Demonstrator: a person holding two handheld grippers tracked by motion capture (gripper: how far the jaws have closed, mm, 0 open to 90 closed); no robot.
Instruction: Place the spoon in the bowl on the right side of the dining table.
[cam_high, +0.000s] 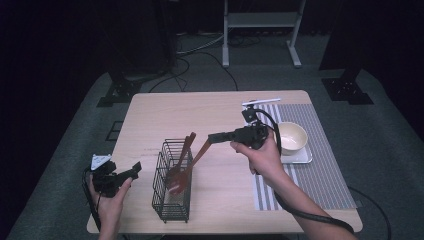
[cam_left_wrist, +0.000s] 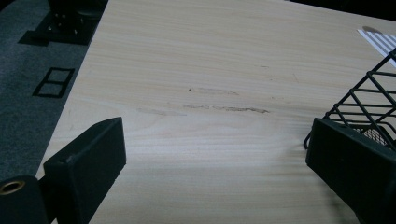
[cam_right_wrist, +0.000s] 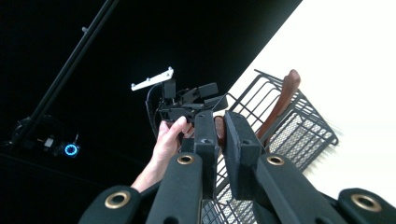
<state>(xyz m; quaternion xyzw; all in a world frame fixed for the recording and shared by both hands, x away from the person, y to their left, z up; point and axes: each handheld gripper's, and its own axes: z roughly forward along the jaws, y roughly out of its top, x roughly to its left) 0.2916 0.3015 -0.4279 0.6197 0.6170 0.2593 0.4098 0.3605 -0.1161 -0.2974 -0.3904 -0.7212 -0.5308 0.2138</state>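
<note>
A black wire basket (cam_high: 172, 182) stands on the wooden table (cam_high: 160, 115), left of centre. Two brown wooden utensils lean in it. My right gripper (cam_high: 212, 137) is shut on the handle of the wooden spoon (cam_high: 192, 160), whose head is down inside the basket. In the right gripper view the jaws (cam_right_wrist: 219, 122) pinch that brown handle (cam_right_wrist: 219, 134), and the other utensil (cam_right_wrist: 280, 105) rests in the basket (cam_right_wrist: 299, 126). My left gripper (cam_high: 134, 170) hovers open at the table's front left, just left of the basket, with nothing in it (cam_left_wrist: 215, 158).
A cream bowl (cam_high: 291, 137) sits on a small white tray (cam_high: 300, 159) on a striped placemat (cam_high: 320, 175) at the right. Dark stands and cables ring the table on the grey floor. Bare wood (cam_left_wrist: 210, 70) lies ahead of the left gripper.
</note>
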